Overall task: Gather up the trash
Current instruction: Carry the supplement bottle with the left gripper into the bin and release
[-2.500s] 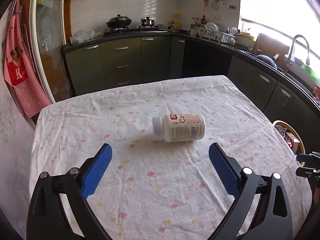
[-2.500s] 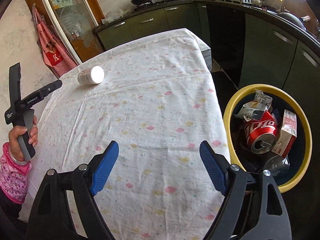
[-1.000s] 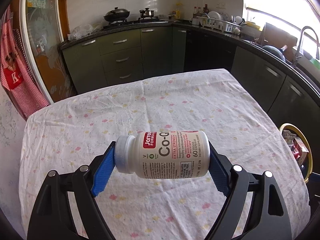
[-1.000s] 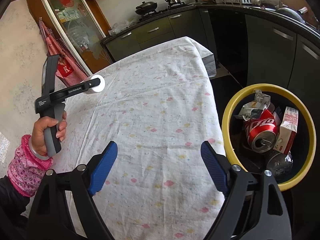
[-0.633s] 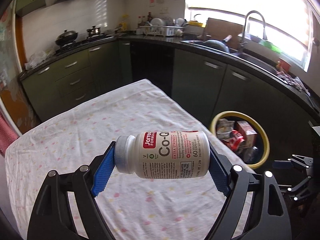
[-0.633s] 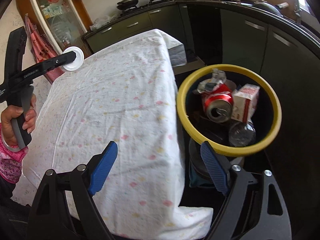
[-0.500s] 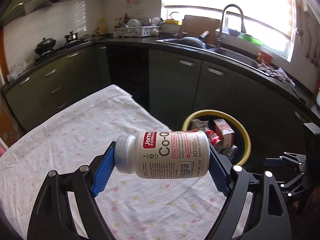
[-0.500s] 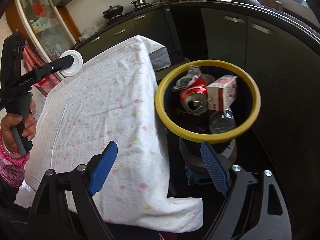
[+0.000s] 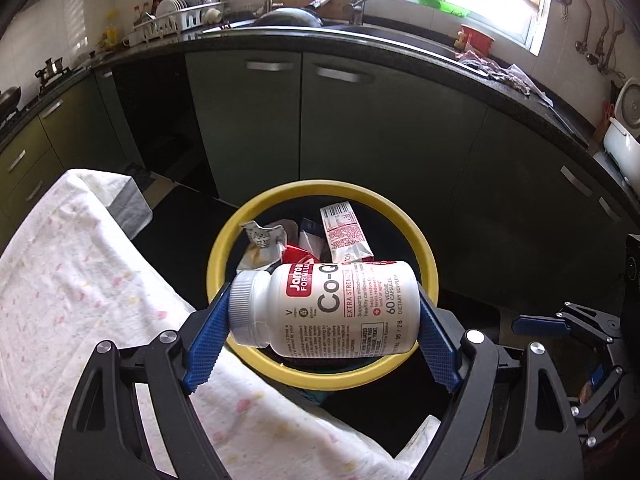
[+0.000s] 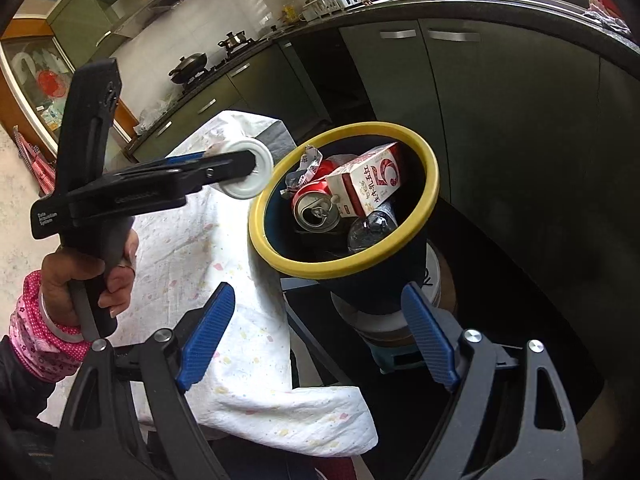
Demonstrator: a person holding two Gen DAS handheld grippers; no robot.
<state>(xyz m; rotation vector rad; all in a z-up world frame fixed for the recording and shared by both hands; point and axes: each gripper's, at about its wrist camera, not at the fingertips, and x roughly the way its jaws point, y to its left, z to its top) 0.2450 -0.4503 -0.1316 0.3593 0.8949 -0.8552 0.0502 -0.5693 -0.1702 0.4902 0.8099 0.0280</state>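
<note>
The white supplement bottle [image 9: 328, 310] lies on its side, pinched end to end between the blue pads [image 9: 204, 338] of the left tool [image 9: 322, 336], cap to the left and base to the right. It hangs in the air above the near rim of the yellow-rimmed bin [image 9: 428, 264], clear of the bench [image 9: 80, 280]. In the right wrist view the bottle's round end sits just left of the bin's rim. Inside the bin lie a red soda can [image 10: 316, 206], a red-and-white carton [image 10: 366, 184], a crumpled wrapper [image 9: 262, 240] and a clear plastic bottle [image 10: 372, 226]. The bin stands just right of the bench, which carries a flowered white cloth. The right tool [image 10: 320, 334] is spread wide and holds nothing, on the near side of the bin. Dark green cabinets [image 9: 360, 128] run along the far side.
</note>
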